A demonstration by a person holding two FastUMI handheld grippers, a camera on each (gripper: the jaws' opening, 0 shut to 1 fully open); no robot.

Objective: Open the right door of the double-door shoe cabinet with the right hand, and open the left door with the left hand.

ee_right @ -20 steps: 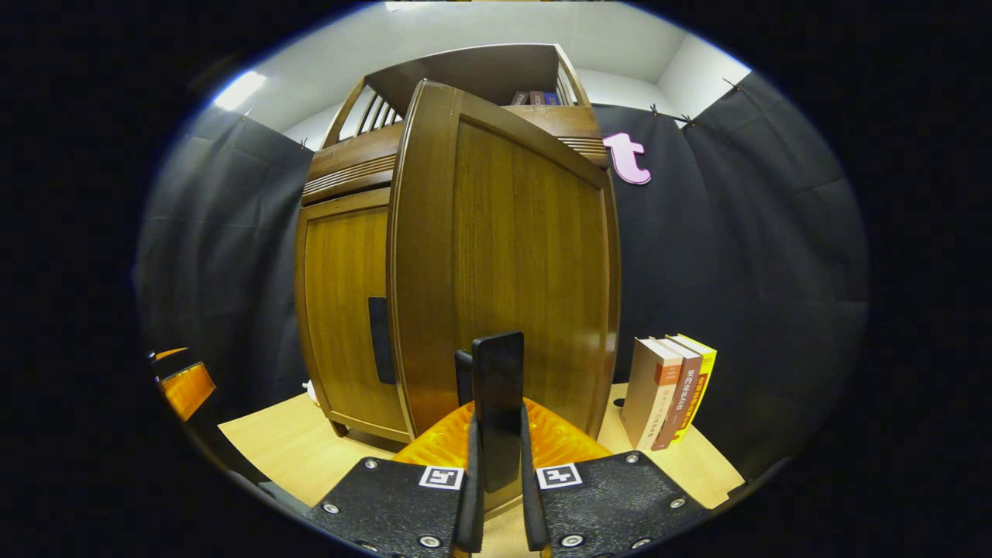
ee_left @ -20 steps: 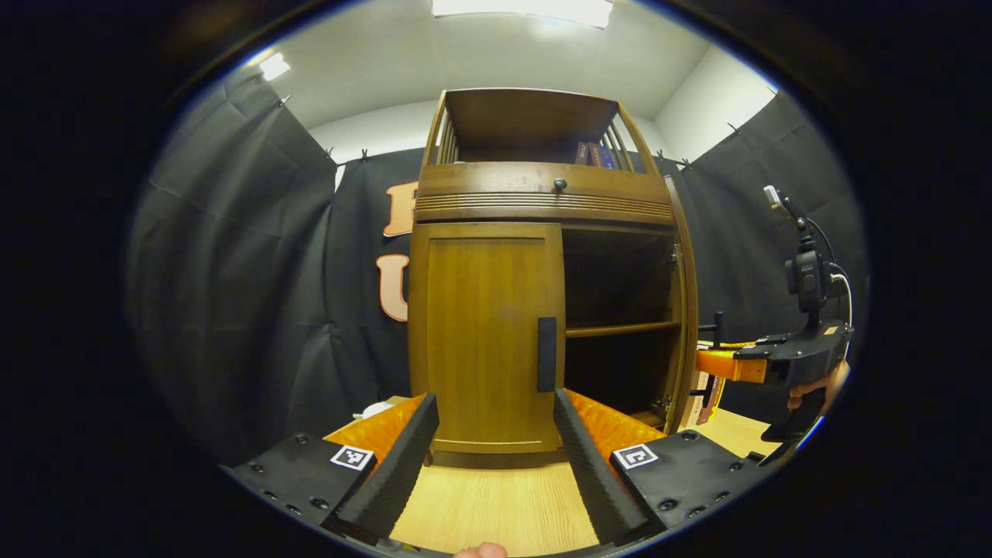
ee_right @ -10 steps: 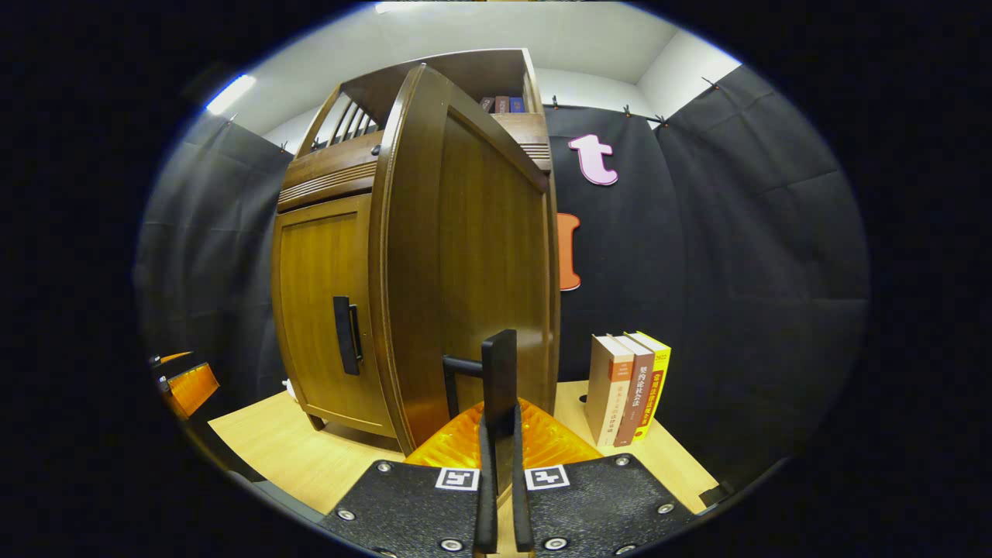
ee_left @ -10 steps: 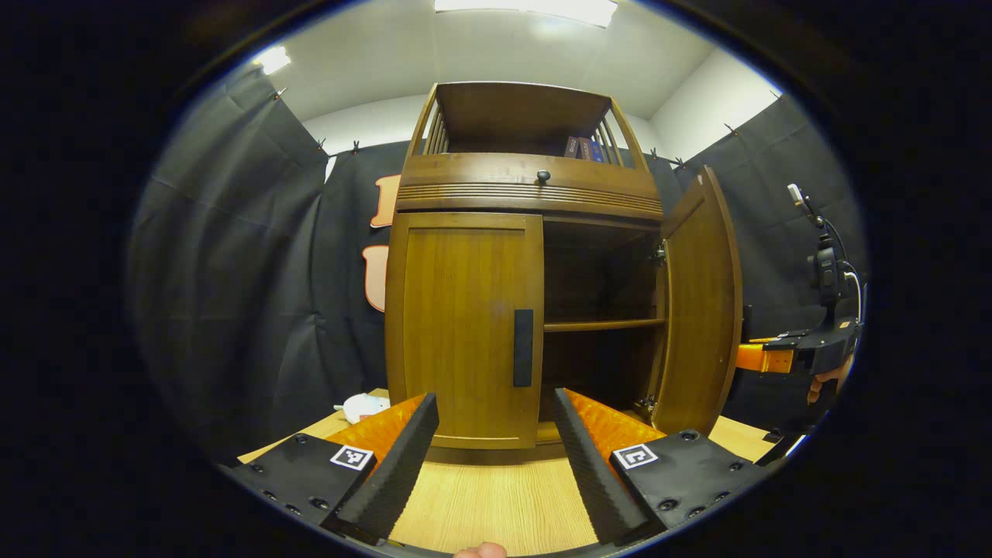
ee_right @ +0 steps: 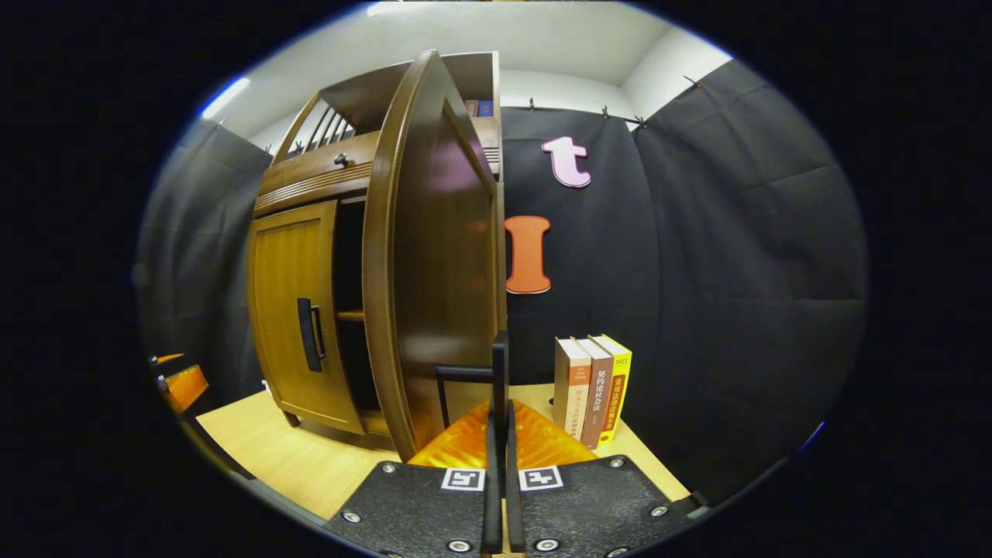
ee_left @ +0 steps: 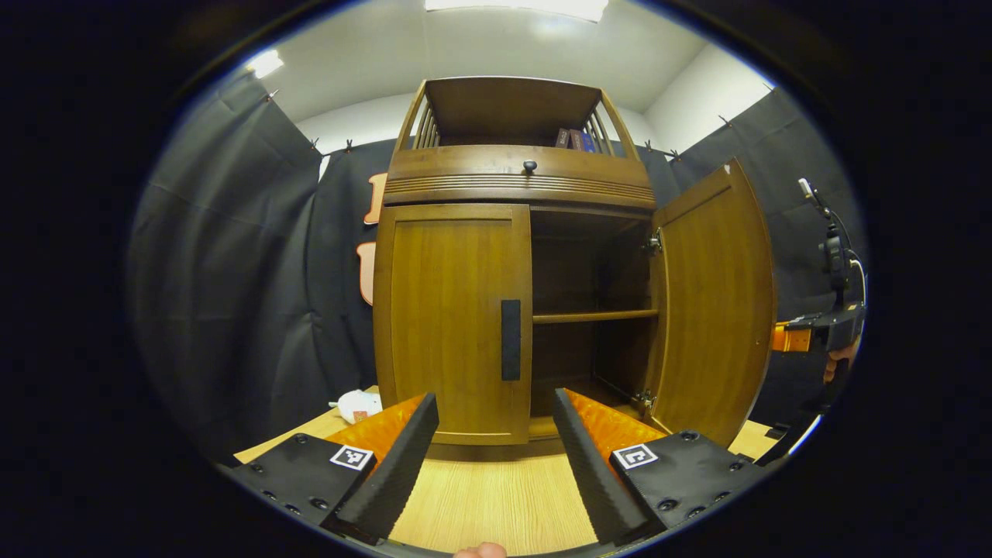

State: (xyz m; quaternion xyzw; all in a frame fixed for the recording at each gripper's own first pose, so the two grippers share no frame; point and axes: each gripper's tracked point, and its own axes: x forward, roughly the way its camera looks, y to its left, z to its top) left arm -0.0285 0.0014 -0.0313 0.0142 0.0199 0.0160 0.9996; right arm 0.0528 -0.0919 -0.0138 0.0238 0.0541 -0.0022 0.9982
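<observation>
So the right door (ee_left: pixel 717 306) is swung wide, its handle (ee_right: pixel 500 372) clenched in the right gripper (ee_right: pixel 500 465) jaws; the left gripper (ee_left: pixel 496 457) is held released before the shut left door (ee_left: pixel 449 318).

At frame centre the shoe cabinet (ee_left: pixel 511 232) is seen on the tabletop (ee_left: pixel 496 504), its left door (ee_left: pixel 453 322) closed, its right door (ee_left: pixel 717 302) swung open.

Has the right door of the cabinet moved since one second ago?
Yes. In the left gripper view the right door has swung further outward, away from the fixed shelf, and the right gripper is clamped on its handle.
</observation>
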